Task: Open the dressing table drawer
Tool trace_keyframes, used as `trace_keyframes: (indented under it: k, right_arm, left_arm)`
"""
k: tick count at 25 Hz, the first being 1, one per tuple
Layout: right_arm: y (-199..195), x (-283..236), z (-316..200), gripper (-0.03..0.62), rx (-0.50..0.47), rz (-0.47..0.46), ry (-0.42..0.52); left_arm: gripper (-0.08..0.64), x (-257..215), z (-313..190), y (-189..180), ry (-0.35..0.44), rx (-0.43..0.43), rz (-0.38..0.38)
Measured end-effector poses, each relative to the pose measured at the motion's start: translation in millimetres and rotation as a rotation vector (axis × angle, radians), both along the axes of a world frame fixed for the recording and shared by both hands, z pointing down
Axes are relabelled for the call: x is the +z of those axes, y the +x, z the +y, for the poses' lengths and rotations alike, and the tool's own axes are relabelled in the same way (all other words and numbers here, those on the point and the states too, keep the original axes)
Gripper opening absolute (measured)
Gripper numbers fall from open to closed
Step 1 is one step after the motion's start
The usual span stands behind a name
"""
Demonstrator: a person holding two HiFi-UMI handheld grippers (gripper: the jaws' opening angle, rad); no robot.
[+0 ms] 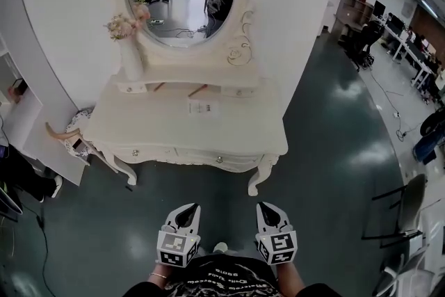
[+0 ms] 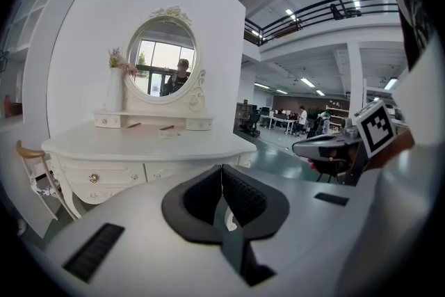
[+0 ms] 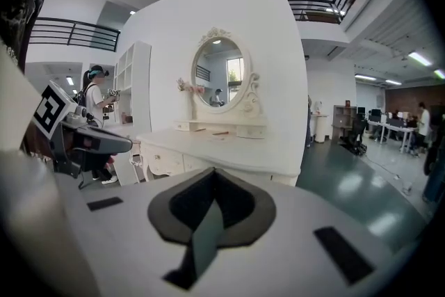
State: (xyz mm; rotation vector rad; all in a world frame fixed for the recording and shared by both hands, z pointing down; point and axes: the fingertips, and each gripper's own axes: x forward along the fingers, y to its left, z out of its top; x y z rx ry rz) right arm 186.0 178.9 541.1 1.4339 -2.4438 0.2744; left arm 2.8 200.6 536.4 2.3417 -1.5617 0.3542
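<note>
Both claws are pinched closed and empty, left claw (image 1: pixel 186 213) and right claw (image 1: pixel 270 214), and the cream-white drawer (image 1: pixel 201 156) of the carved white desk (image 1: pixel 139 125) sits well ahead of them. Arriving closed, I'd just bump its tiny round metal knob (image 1: pixel 219 159), and yanking could wobble the tall white flower vase (image 1: pixel 131 59).

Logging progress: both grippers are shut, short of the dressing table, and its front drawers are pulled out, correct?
No: the front drawers are closed, flush in the dressing table, per the head view. The left gripper and right gripper are shut, short of it.
</note>
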Motion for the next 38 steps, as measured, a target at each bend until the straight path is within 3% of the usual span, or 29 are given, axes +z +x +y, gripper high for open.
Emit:
trace_keyframes:
  k: [7,16,22,26,32,38]
  right_arm:
    - [0.2,5.7,0.7,0.011,-0.05,-0.015,-0.044]
    - [-8.0,16.4,7.6,0.01,-0.101,-0.011,-0.081]
    - [-8.1,19.7,1.6,0.01,-0.089,-0.031,-0.091]
    - [-14.9,29.4,0.9,0.011,-0.109,0.002,-0.104]
    - [-25.8,30.5,-23.4,0.011,-0.08,-0.058,-0.117]
    - [-32.3,37.1,-58.5,0.011,-0.042,0.0,-0.126]
  left_arm:
    - [0.017,10.0,-6.7,18.3,-0.039,0.014,-0.001]
    - [0.017,0.7,-12.2,20.0,-0.018,0.003,0.005]
    - [0.017,6.6,-14.5,15.3,-0.034,0.0,-0.011]
    - [0.017,10.6,-23.6,13.9,-0.034,0.018,-0.02]
    - [0.017,13.2,-50.1,3.5,-0.039,0.033,-0.013]
    - [0.017,18.5,-88.6,-9.9,-0.046,0.046,-0.003]
